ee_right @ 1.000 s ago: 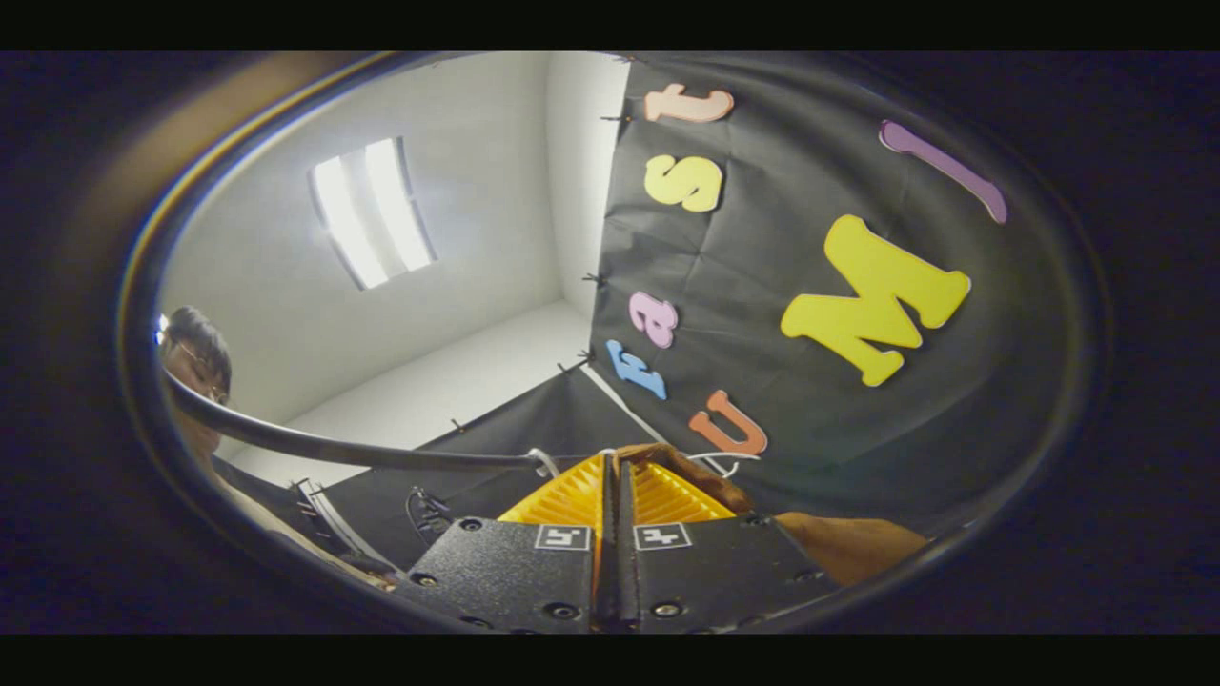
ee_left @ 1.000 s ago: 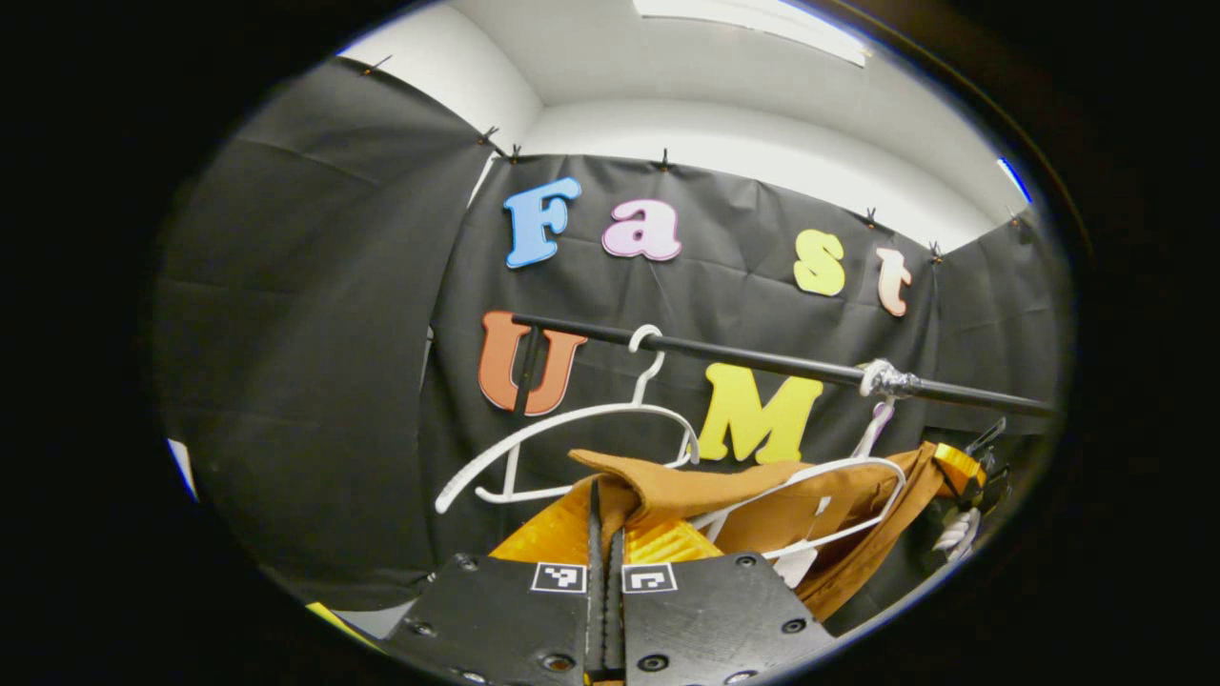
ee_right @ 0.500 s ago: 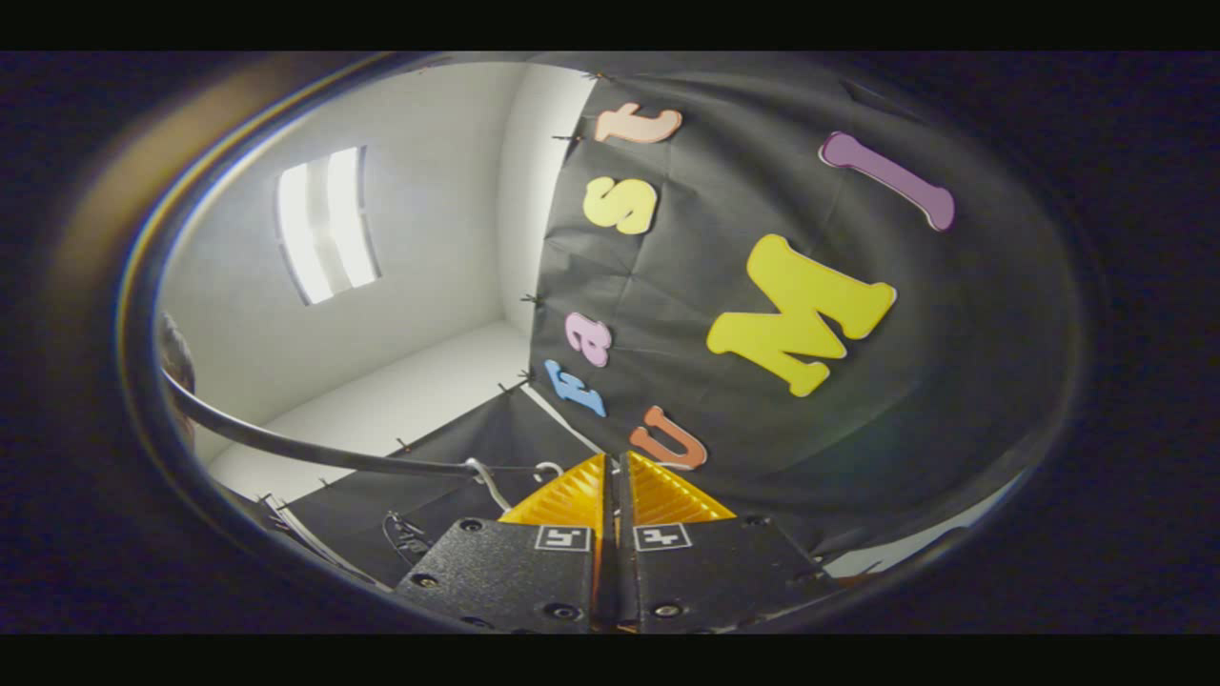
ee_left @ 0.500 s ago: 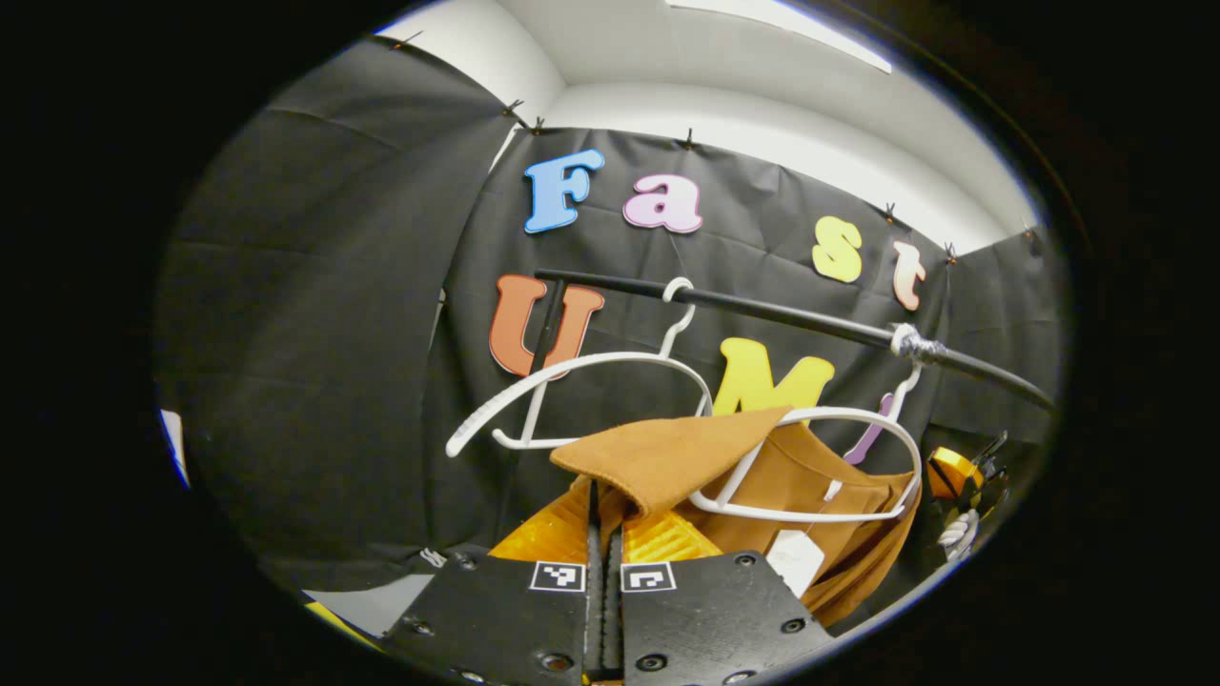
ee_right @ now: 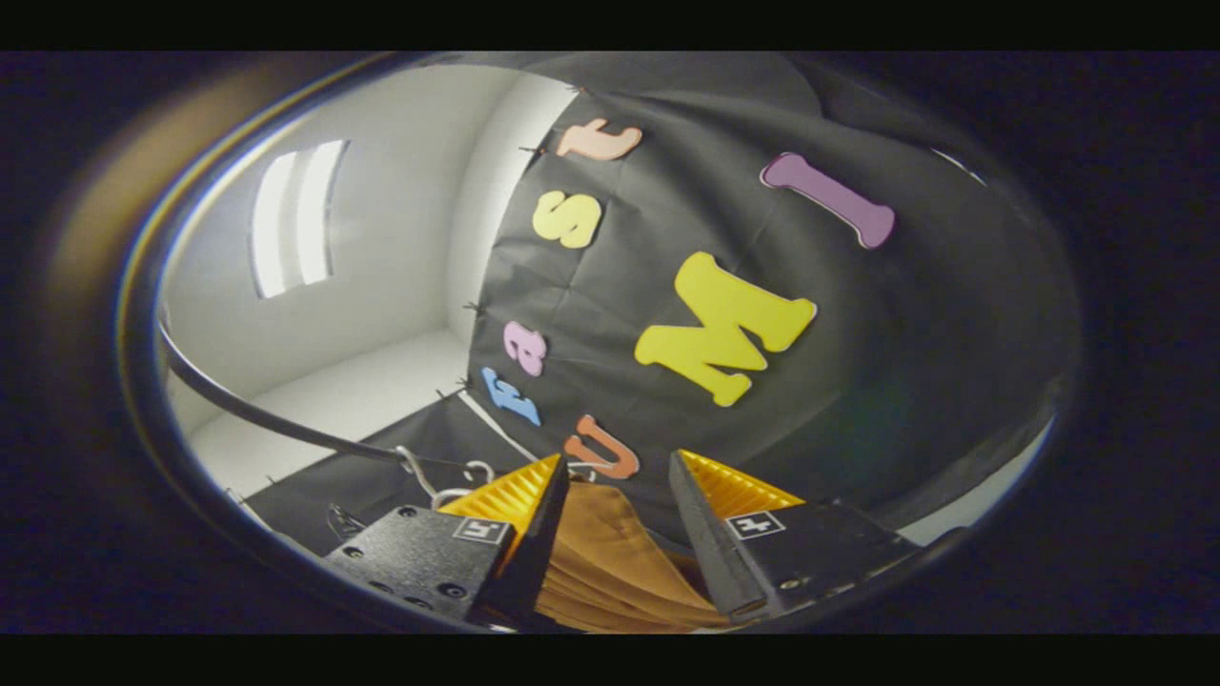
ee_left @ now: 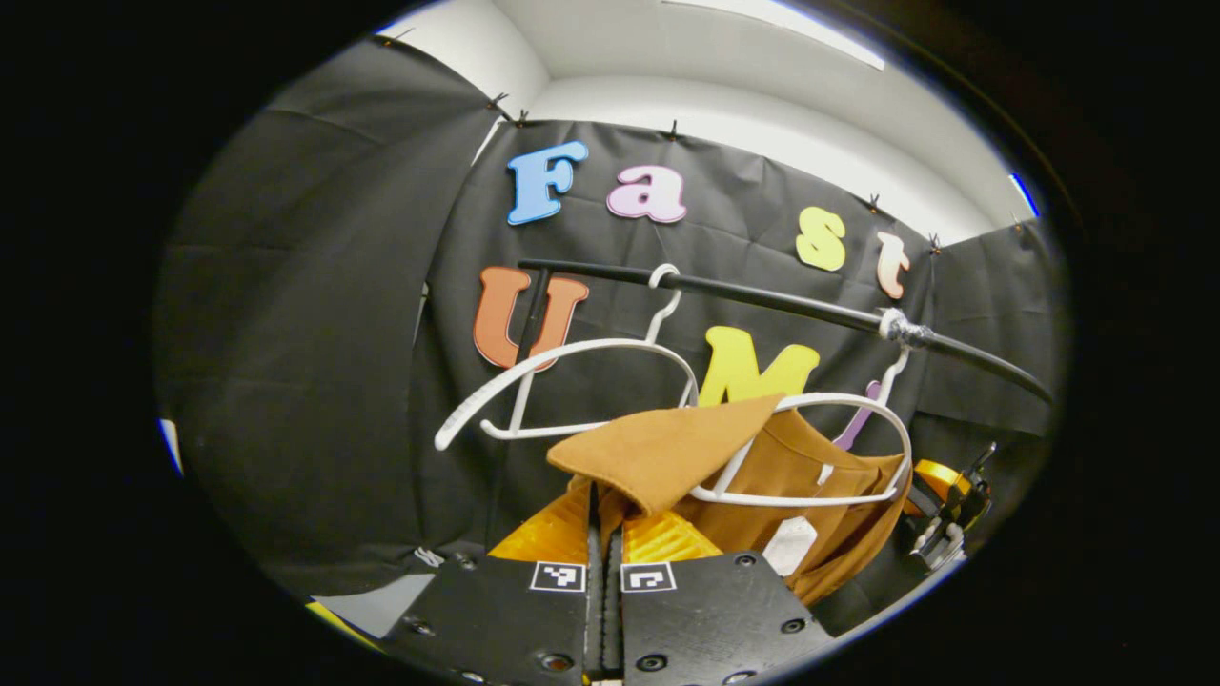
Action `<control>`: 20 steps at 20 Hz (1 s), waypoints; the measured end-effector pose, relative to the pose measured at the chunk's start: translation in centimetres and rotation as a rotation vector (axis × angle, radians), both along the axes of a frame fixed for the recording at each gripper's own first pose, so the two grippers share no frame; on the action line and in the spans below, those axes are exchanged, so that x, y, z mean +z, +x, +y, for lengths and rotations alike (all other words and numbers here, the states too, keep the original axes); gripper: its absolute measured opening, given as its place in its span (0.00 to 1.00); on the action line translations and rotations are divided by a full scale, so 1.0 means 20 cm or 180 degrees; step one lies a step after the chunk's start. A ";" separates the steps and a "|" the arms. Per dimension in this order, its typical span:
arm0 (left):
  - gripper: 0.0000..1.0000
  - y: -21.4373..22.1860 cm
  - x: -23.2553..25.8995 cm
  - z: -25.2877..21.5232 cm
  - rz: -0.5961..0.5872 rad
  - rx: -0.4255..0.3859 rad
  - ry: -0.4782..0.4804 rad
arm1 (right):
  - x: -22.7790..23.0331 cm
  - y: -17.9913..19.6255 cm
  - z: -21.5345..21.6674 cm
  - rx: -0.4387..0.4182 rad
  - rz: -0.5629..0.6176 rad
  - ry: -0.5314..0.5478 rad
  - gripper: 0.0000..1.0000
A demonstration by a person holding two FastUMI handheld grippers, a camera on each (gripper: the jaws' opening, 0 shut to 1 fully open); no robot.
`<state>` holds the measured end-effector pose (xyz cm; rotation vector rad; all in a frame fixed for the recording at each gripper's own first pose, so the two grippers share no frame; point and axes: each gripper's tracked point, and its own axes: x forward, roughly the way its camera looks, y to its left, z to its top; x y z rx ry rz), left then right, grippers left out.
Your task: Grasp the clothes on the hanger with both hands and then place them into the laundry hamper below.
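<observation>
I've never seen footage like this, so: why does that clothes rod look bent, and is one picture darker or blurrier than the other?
Left gripper view: the fisheye lens bows the black rod, yet the brown garment and white hangers look sharp and evenly lit. Right gripper view: dimmer and softer, the ceiling light glares white, and the rod curves strongly near the edge.

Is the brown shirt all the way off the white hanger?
No, the brown shirt is draped on the white hanger on the rail.
</observation>
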<state>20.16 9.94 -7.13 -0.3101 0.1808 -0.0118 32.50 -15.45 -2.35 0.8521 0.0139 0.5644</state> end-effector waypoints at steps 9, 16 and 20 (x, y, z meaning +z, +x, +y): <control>0.05 0.00 0.00 0.01 -0.0033 -0.0080 0.0014 | -0.13 -0.06 0.20 0.0539 0.0103 -0.0305 0.95; 0.05 0.00 0.02 0.01 -0.0034 -0.0056 -0.0045 | -0.11 -0.04 0.29 0.0750 -0.0005 -0.0473 0.68; 0.05 -0.01 0.01 0.00 0.0004 -0.0088 -0.0013 | -0.08 -0.07 0.29 0.0826 -0.0063 -0.0300 0.19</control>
